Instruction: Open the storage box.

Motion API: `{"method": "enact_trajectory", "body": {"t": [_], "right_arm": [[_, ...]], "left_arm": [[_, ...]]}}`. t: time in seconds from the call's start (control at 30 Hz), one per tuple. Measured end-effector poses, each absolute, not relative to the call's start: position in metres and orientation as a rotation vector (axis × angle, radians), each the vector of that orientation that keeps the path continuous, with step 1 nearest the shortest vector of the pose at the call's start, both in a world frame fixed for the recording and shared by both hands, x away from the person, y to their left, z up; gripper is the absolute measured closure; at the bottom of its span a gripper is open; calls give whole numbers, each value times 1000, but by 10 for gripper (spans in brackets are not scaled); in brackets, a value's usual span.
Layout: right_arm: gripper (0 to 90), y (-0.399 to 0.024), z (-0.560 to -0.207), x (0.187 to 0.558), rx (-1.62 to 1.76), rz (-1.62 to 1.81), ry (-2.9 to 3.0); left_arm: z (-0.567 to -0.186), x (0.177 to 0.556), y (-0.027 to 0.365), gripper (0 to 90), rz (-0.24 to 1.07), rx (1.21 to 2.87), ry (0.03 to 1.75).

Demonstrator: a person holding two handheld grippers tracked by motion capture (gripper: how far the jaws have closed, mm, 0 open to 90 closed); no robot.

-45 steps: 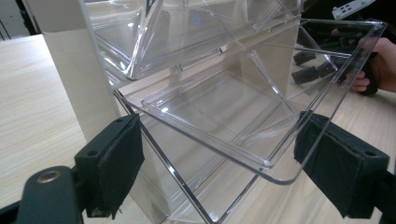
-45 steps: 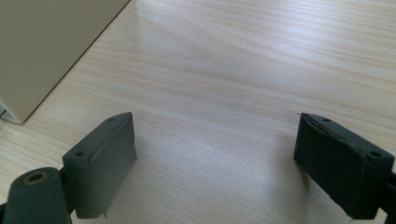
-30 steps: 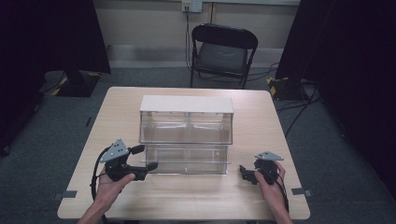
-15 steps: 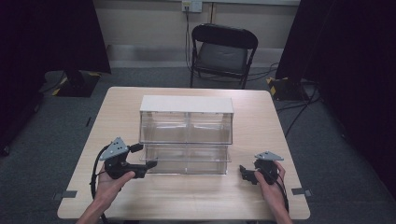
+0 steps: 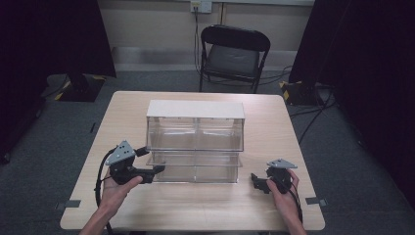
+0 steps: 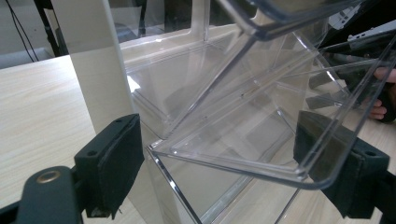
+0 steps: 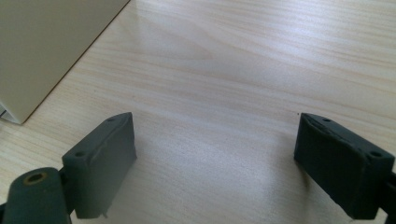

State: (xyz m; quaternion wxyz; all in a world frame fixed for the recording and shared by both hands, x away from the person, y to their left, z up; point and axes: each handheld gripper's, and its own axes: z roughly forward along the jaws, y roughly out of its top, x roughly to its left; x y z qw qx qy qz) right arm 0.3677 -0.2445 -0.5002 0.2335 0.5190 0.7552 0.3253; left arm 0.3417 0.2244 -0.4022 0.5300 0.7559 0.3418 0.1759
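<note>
Clear drawer unit (image 5: 195, 142) mid-table (image 5: 274, 205), chair (image 5: 234, 54) upper centre.
Left gripper (image 5: 149, 161) spread around the lower drawer (image 6: 243, 135) corner; right gripper (image 5: 258, 182) spread, lower right.

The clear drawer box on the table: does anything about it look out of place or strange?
Yes. The lower drawer of the clear box is pulled out toward the person, while the upper ones sit closed. The left gripper is at the drawer's left end, jaws wide open around its front corner.
</note>
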Motion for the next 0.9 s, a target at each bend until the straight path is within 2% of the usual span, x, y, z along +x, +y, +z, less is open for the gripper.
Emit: {"method": "enact_trajectory", "body": {"t": [0.9], "right_arm": [[118, -245, -500, 368, 1425, 893, 2074]], "left_arm": [[-386, 347, 223, 152, 396, 1774, 807]]}}
